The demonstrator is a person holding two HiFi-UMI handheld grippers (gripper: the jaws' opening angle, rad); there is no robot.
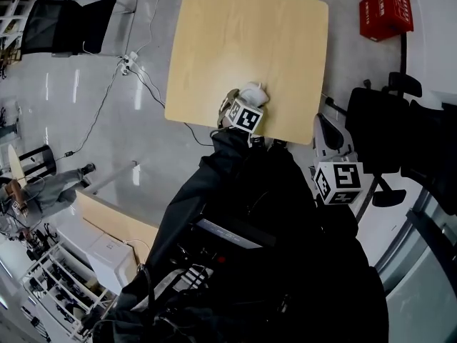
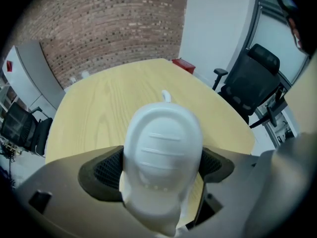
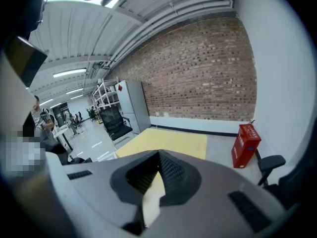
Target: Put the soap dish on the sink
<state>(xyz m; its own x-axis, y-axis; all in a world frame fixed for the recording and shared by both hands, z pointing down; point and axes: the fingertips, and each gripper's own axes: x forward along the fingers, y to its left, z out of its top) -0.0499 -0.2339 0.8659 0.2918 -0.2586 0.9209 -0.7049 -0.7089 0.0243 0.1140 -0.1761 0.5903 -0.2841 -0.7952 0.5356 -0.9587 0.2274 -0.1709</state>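
A white plastic soap dish (image 2: 163, 152) with ribbed top sits clamped between the jaws of my left gripper (image 2: 162, 166), which is shut on it. In the head view the soap dish (image 1: 254, 91) and left gripper (image 1: 243, 104) hover over the near edge of a light wooden table (image 1: 243, 34). My right gripper (image 1: 327, 131) hangs off the table's right side near a chair; in its own view the right gripper (image 3: 158, 170) has its jaws together with nothing between them. No sink shows in any view.
Black office chairs (image 1: 389, 131) stand to the right of the table, another chair (image 1: 64, 20) at the far left. A red box (image 1: 385, 9) sits on the floor at the back right. Cables (image 1: 136, 73) trail left of the table. A person (image 1: 43, 188) stands at the left.
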